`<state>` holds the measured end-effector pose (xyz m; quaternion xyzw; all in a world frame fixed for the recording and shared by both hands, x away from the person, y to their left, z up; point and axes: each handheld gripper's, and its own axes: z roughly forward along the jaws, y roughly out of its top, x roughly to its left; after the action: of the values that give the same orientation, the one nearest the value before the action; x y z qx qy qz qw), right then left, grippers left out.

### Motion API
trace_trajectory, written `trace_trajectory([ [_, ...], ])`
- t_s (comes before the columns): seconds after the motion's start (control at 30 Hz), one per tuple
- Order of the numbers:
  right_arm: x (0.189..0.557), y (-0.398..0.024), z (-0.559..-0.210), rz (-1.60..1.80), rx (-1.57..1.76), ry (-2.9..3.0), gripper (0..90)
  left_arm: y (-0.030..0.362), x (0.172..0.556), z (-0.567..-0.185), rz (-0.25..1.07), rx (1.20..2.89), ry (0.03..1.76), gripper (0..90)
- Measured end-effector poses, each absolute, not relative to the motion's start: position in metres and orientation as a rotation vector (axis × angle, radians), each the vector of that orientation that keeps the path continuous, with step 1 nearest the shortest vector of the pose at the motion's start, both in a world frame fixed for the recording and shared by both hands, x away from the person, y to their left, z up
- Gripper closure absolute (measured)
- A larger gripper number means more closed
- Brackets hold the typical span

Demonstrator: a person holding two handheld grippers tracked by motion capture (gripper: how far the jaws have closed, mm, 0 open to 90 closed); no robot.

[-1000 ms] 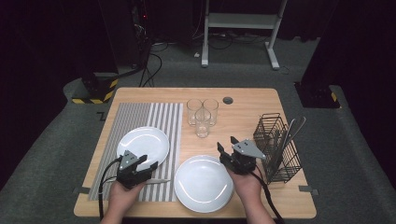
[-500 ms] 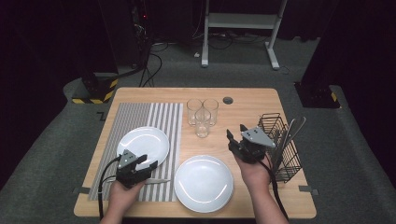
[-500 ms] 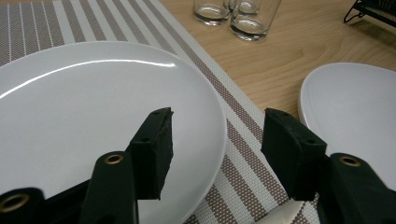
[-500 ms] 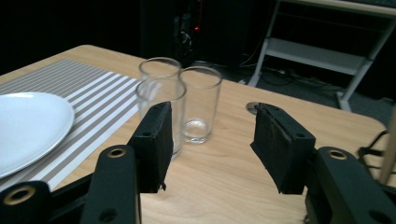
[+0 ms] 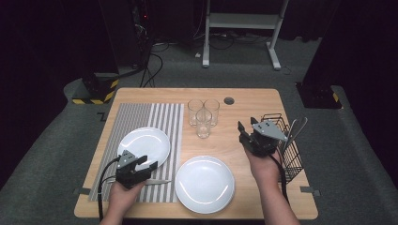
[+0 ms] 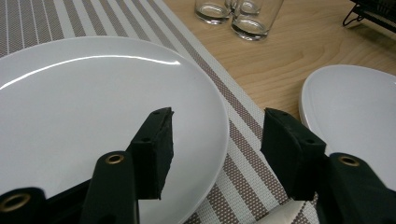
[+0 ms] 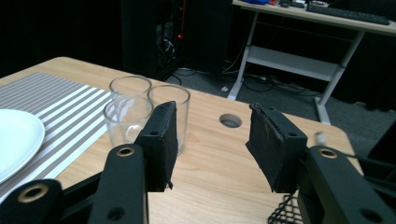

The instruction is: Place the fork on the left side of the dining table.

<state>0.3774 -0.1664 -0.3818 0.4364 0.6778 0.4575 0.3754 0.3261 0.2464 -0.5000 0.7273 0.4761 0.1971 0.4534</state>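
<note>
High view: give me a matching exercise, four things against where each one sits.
Things:
1. knife
2. three glasses
3. wire rack
4. plate without a mat under it

Places:
A. right edge of the table
B. bare wood at the near edge, between the two hands
C. striped mat, just by the left gripper
D. middle of the table, far side

Pairs: 1-C, 2-D, 3-A, 4-B
</note>
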Motion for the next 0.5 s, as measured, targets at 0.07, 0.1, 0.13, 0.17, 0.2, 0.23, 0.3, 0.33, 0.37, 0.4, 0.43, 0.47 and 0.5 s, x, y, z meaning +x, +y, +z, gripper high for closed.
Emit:
trace_trajectory([
  [0.07,0.38,-0.171,-0.376,1.169,1.122,1.723,53.0,0.247,0.326,-0.5,0.484,1.789,1.177,43.8],
  [0.1,0.381,-0.173,-0.373,1.166,1.123,1.718,52.9,0.247,0.326,-0.499,0.486,1.788,1.177,43.9],
  [0.13,0.382,-0.174,-0.372,1.166,1.126,1.713,52.9,0.248,0.326,-0.499,0.486,1.787,1.177,43.9],
  [0.17,0.382,-0.176,-0.37,1.165,1.133,1.71,53.0,0.248,0.326,-0.499,0.485,1.784,1.178,44.0],
  [0.2,0.382,-0.176,-0.37,1.165,1.133,1.71,53.0,0.248,0.326,-0.499,0.485,1.784,1.178,44.0],
  [0.23,0.384,-0.178,-0.367,1.16,1.135,1.708,53.5,0.249,0.326,-0.499,0.484,1.78,1.179,44.0],
  [0.3,0.386,-0.182,-0.364,1.158,1.139,1.7,54.1,0.249,0.326,-0.498,0.484,1.778,1.179,44.0],
  [0.33,0.387,-0.183,-0.363,1.157,1.139,1.697,54.3,0.25,0.326,-0.498,0.486,1.779,1.178,44.1],
  [0.37,0.387,-0.185,-0.361,1.156,1.143,1.695,54.5,0.25,0.326,-0.498,0.486,1.779,1.178,44.1],
  [0.4,0.388,-0.186,-0.36,1.153,1.146,1.693,54.8,0.25,0.326,-0.498,0.486,1.779,1.178,44.2],
  [0.43,0.389,-0.188,-0.359,1.152,1.149,1.689,55.0,0.249,0.326,-0.498,0.486,1.779,1.177,44.2],
  [0.47,0.389,-0.188,-0.359,1.152,1.149,1.689,55.0,0.249,0.326,-0.498,0.486,1.779,1.177,44.2],
  [0.5,0.392,-0.191,-0.358,1.147,1.157,1.684,55.5,0.25,0.326,-0.498,0.487,1.778,1.174,44.3],
])
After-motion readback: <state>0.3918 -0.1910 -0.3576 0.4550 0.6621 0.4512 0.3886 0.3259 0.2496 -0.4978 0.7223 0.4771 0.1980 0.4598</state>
